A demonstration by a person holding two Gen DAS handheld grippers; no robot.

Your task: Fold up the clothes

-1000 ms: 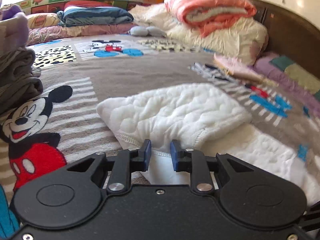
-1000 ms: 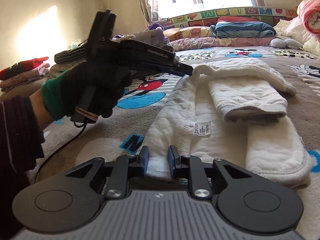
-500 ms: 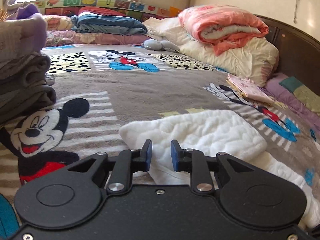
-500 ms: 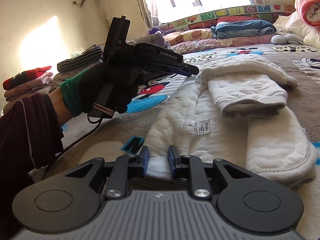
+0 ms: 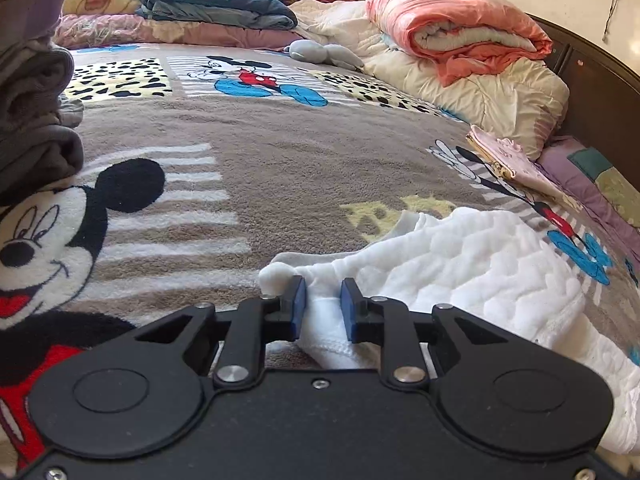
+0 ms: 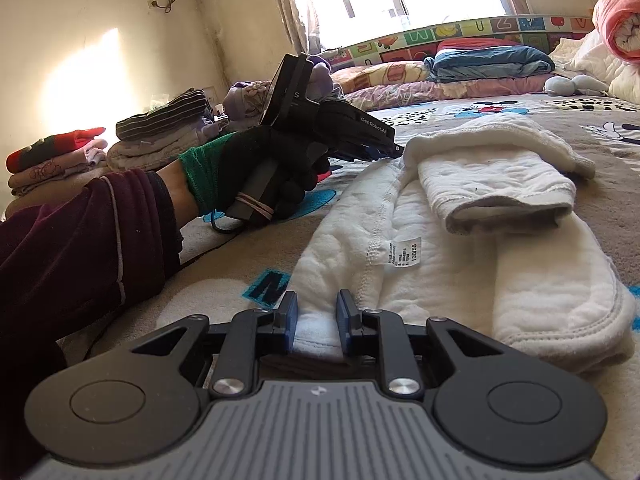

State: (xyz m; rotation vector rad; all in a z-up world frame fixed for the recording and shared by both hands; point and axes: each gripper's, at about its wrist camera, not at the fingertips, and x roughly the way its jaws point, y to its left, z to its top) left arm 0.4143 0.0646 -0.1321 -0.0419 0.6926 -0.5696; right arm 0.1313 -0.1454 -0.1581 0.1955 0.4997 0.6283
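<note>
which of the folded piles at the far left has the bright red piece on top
The pile furthest left, against the wall: a red garment with dark stripes tops its pink layers. The pile beside it is topped by dark striped fabric instead.

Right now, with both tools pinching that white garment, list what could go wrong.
1. The left tool grips only a thin bunched edge of the white garment; it might slip free if pulled.
2. The folded sleeve lies loose on top and could unfold as the fabric is dragged.
3. The right tool pins the hem near the care label; opposing pulls may stretch or skew the fold.
</note>
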